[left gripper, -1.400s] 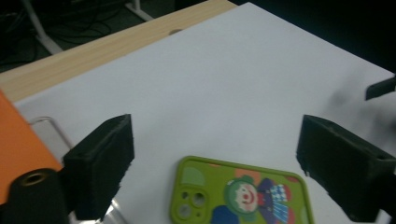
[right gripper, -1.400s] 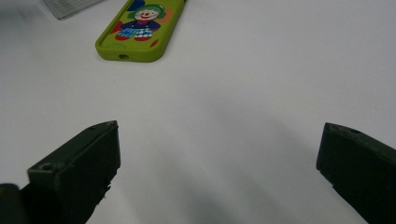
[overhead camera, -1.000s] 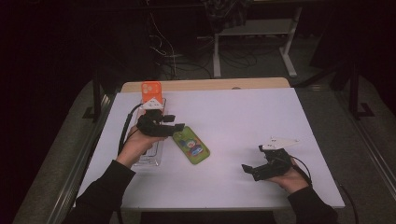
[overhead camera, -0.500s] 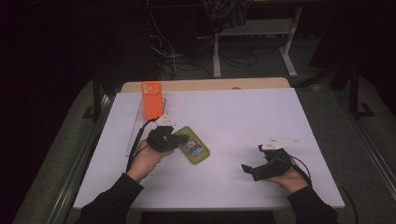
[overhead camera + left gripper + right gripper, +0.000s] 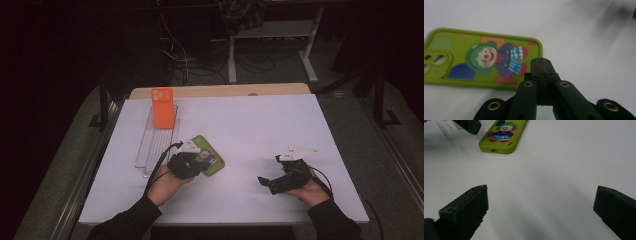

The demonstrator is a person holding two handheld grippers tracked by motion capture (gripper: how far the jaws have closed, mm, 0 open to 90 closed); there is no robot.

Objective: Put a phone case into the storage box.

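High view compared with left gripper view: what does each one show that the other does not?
High view alone: the orange case standing on a clear rack, and the right hand-held gripper with jaws open. Left gripper view alone: the clown picture on the green case, and the left hand-held gripper with jaws shut on nothing. Both: the green case lying flat on the white table.

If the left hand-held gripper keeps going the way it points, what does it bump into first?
Probably the green phone case: the shut left hand-held gripper points at its near edge, though how close it is stays unclear.
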